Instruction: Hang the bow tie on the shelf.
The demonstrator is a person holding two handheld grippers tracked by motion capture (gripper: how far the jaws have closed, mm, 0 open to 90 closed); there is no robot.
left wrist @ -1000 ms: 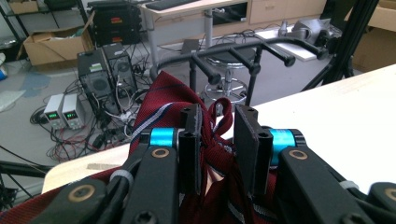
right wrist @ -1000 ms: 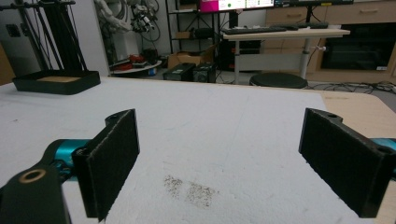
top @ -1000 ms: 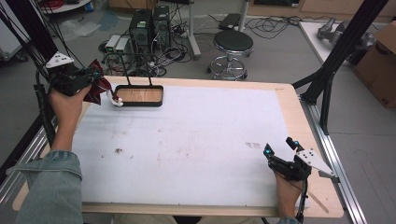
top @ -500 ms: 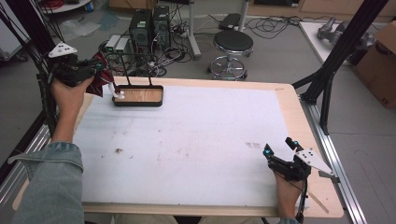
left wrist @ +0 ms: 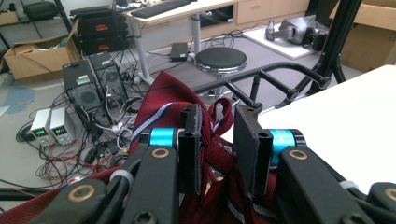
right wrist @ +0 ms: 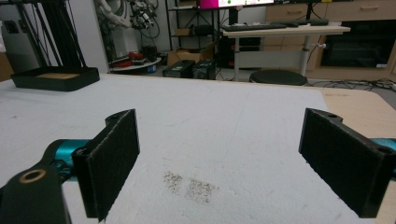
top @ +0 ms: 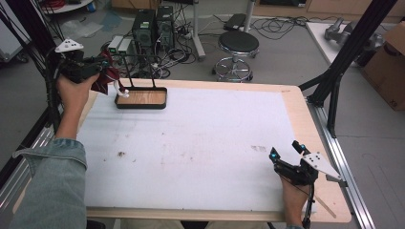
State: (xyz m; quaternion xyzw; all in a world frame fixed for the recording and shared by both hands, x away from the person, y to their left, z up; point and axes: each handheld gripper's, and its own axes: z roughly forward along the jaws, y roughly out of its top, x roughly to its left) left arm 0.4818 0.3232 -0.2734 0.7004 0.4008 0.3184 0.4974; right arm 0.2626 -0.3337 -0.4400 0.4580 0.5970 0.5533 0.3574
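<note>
Holding the red striped tie pinched, the left gripper should lift it squarely over the black rack; the right gripper rests wide open, empty

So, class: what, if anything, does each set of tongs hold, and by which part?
The left tongs pinch a dark red striped tie by a bunched fold; which part cannot be told. The right tongs stand open, holding nothing.
</note>
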